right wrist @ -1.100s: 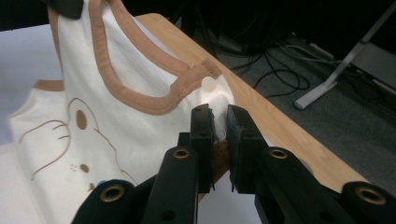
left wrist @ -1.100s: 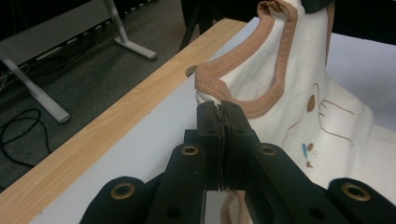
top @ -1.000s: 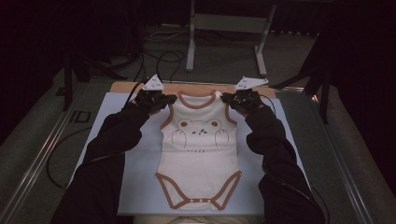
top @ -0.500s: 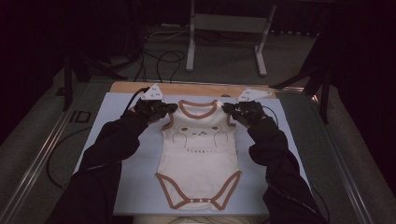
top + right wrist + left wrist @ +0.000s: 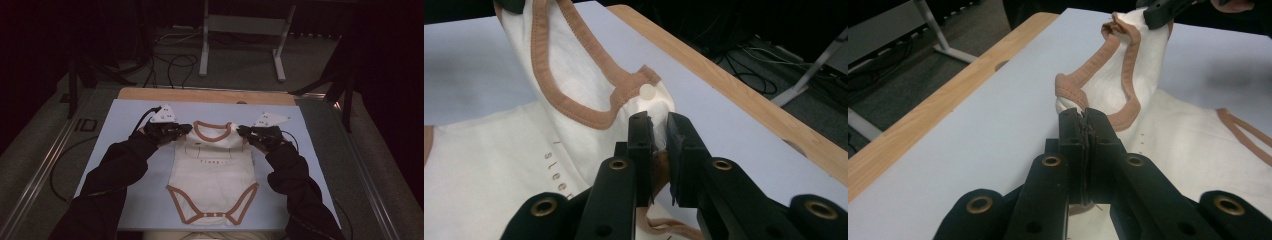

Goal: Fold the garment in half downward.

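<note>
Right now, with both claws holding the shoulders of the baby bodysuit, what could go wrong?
1. The left claw pinches only the shoulder edge of the baby bodysuit; a pull might slip it free.
2. The right claw grips just below the white snap button; tugging may pop or strain it.
3. The lower half lies on the blue mat; uneven pulling could drag it crooked or wrinkle it.

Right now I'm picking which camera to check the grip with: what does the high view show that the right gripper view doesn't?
High view: the whole bodysuit on the pale board, its snap crotch, both sleeved forearms, and the left gripper at the other shoulder.
Right gripper view: the white snap button and the word printed on the chest.
Both: the right gripper shut on the shoulder, and the brown neckline trim.
</note>
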A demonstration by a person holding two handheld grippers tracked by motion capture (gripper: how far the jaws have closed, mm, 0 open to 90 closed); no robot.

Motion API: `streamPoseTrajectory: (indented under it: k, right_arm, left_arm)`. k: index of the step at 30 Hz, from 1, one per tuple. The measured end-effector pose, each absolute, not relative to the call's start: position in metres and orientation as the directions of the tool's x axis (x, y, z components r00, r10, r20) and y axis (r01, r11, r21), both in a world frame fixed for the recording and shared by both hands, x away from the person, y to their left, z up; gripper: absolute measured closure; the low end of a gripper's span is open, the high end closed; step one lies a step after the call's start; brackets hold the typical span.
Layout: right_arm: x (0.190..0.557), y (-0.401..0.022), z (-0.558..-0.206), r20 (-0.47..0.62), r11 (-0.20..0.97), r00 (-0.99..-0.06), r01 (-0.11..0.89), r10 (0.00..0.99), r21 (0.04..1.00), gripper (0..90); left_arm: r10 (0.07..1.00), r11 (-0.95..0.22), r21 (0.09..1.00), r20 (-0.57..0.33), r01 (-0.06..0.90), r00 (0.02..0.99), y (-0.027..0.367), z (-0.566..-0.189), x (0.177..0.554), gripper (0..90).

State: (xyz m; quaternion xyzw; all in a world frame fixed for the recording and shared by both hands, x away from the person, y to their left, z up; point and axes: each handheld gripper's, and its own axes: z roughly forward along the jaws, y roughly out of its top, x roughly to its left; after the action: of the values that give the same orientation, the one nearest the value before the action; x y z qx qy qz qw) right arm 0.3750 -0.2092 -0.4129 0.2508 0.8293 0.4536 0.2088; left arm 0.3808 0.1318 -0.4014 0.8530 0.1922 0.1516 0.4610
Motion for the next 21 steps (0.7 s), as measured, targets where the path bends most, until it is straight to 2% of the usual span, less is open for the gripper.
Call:
streamPoseTrajectory:
  k: [21]
  right_arm:
    - [0.326,-0.211,-0.432,-0.095,0.465,-0.817,0.225,0.569,0.856,82.1]
  left_arm:
    - [0.416,-0.51,0.842,0.065,0.174,0.907,0.134,-0.425,0.334,88.5]
